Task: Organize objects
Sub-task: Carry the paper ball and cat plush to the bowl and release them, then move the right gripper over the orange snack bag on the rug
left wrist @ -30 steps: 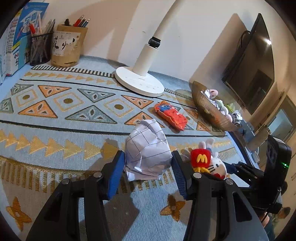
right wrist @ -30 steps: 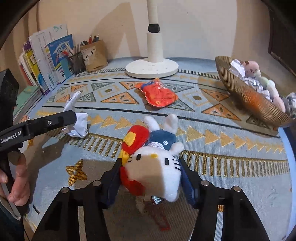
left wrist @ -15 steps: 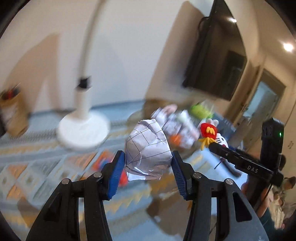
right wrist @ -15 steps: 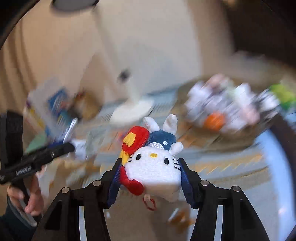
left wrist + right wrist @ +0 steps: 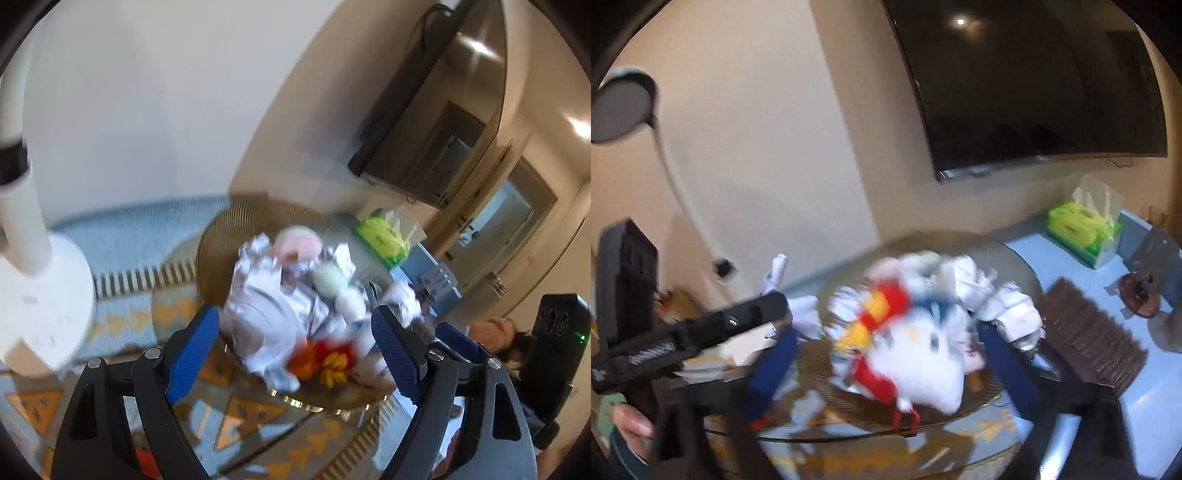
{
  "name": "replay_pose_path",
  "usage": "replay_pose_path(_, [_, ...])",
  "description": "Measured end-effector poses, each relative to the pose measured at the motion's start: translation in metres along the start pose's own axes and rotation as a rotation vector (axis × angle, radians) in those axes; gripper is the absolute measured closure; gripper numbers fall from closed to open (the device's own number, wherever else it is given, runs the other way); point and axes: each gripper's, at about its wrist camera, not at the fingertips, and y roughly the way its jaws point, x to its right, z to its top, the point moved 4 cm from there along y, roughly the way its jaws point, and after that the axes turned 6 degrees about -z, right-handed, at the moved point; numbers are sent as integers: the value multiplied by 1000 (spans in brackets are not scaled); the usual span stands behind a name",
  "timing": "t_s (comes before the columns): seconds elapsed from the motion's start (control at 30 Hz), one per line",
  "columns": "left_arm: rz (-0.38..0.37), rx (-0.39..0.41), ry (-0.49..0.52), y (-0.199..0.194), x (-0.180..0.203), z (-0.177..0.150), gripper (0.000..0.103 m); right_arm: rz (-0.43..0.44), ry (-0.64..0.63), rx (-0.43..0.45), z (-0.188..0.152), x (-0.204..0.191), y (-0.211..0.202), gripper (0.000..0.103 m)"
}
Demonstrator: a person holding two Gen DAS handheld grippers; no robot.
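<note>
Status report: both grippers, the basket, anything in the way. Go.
Left gripper open. Right gripper open. Paper ball and plush toy over basket. Nothing blocking; frames blurred.

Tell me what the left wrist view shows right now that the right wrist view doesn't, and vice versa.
Only the left wrist view shows the lamp's white round base and a doorway at right. Only the right wrist view shows the lamp head, a brown brush beside the bowl and a dark round object at far right. Both show the woven bowl heaped with crumpled paper and the plush toy, the green tissue box, the wall TV, and both grippers, left gripper and right gripper, open.
</note>
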Motion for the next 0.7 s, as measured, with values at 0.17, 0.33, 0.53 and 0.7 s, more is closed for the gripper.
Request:
replay_pose_path(0.17, [-1,-1,-36,-37,-17,-19,20,34,29,-1,-16,21,-11,1])
replay_pose_path(0.33, [56,82,-14,-117,-19,-25,20,90,58,6,-22,19,-35,1])
replay_pose_path(0.53, [251,270,-14,-246,-15,-19,12,237,-48,3,-30,-55,-64,1])
replay_pose_path(0.7, [325,311,-40,-297,-25,-42,2,334,-137,-52,-58,-123,-57,0])
